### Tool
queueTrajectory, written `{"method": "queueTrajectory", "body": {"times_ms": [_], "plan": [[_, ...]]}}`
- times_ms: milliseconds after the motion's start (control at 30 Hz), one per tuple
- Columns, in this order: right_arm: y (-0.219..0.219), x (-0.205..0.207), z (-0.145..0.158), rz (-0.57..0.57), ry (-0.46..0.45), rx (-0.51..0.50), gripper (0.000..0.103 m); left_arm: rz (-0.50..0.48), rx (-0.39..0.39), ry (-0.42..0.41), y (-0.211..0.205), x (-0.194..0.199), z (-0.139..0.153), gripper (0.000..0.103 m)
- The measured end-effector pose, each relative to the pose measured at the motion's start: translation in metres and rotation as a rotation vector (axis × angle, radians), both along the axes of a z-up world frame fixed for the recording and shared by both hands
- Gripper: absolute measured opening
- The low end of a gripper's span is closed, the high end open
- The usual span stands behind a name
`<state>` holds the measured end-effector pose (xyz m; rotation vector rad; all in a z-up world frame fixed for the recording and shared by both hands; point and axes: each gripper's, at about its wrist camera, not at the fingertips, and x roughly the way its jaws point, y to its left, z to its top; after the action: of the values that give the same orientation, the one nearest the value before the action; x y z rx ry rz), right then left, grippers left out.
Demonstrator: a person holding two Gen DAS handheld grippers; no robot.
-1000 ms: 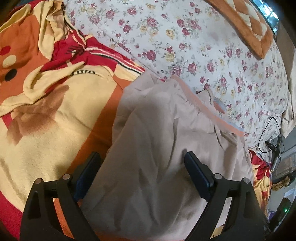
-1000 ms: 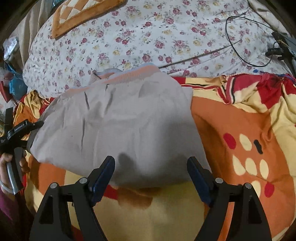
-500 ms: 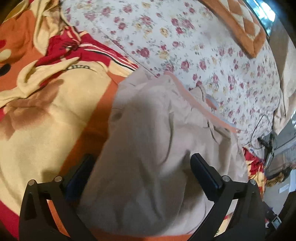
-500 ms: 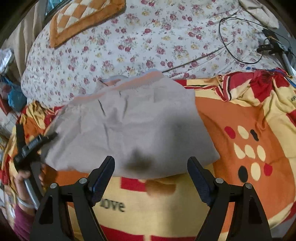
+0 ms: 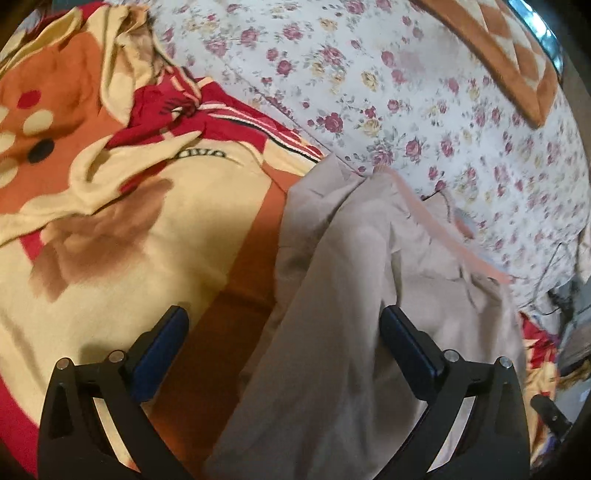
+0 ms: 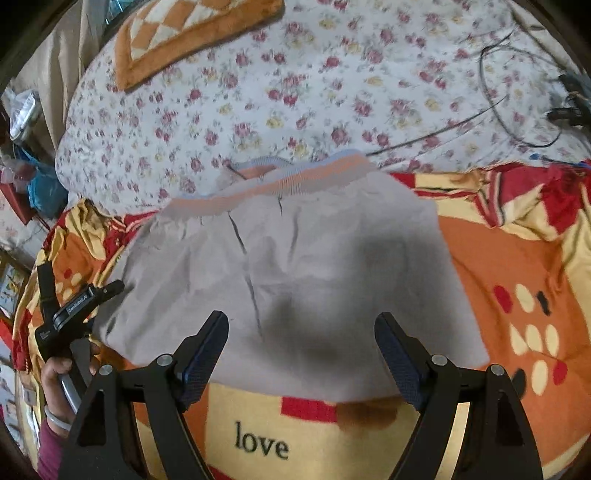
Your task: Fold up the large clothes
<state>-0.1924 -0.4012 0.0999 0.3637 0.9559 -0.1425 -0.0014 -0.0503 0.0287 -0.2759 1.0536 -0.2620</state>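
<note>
A folded beige garment (image 6: 295, 280) with a peach ribbed waistband (image 6: 280, 182) lies on an orange, yellow and red blanket (image 6: 517, 266), its waistband end reaching the floral bedsheet (image 6: 295, 92). The left hand-held gripper (image 5: 282, 339) hangs over the garment's side edge with its fingers spread wide, gripping nothing; cloth lies below the gap, clear of the blue pads (image 5: 410, 345). In the right wrist view this gripper (image 6: 79, 301) shows at the garment's left edge, carried by a hand (image 6: 59, 369). The right hand-held gripper (image 6: 301, 350) hovers above the garment's near folded edge, fingers wide apart and empty. A checked orange cushion (image 6: 192, 33) and a black cable (image 6: 517, 110) lie on the sheet.
</note>
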Motion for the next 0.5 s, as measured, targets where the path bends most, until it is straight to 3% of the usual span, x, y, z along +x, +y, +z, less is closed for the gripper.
{"method": "queueTrajectory", "body": {"times_ms": [67, 267, 300, 367, 467, 500], "plan": [[-0.003, 0.006, -0.007, 0.036, -0.003, -0.004, 0.082, -0.007, 0.025, -0.011, -0.005, 0.001, 0.0, 0.103], [-0.011, 0.026, -0.023, 0.101, -0.016, -0.111, 0.082, -0.028, -0.071, 0.029, -0.001, 0.01, -0.001, 0.103], [-0.011, 0.029, -0.023, 0.101, -0.035, -0.137, 0.081, -0.038, -0.075, 0.027, -0.003, 0.009, -0.001, 0.099], [-0.011, 0.031, -0.022, 0.113, -0.077, -0.169, 0.079, -0.074, -0.055, 0.011, -0.01, 0.006, 0.0, 0.087], [-0.012, 0.034, -0.027, 0.134, -0.109, -0.191, 0.068, -0.125, -0.025, 0.001, -0.02, 0.003, 0.003, 0.055], [-0.014, 0.037, -0.031, 0.141, -0.103, -0.18, 0.068, -0.143, -0.043, 0.013, -0.022, 0.003, 0.003, 0.03]]}}
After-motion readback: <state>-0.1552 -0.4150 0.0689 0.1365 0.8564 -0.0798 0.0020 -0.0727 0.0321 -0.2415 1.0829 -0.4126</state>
